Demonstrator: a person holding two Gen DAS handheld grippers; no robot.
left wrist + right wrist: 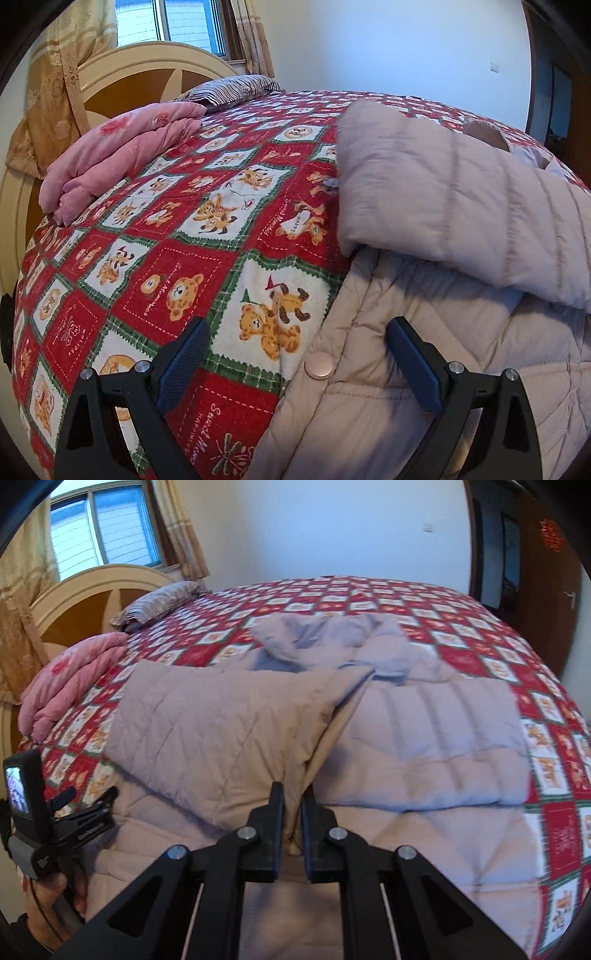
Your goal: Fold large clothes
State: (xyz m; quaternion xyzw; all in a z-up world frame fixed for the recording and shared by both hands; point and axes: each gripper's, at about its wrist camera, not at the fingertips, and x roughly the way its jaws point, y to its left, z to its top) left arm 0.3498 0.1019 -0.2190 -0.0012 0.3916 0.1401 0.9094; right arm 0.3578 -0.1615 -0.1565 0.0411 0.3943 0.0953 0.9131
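Observation:
A large pale pink quilted down coat (424, 738) lies spread on the bed, its hood (325, 638) at the far end. My right gripper (293, 805) is shut on a front panel edge of the coat (221, 731) and holds it lifted and folded over the body. My left gripper (297, 339) is open and empty, low over the coat's left edge (388, 406) beside a round snap button (320, 364). A folded sleeve (443, 192) lies across the coat. The left gripper also shows in the right wrist view (88, 805), at the coat's left side.
A red teddy-bear patchwork bedspread (184, 258) covers the bed. A folded pink quilt (122, 162) and a striped pillow (232, 90) lie by the cream headboard (122, 74). A window and curtains stand behind; a dark wooden door (546, 590) is at the right.

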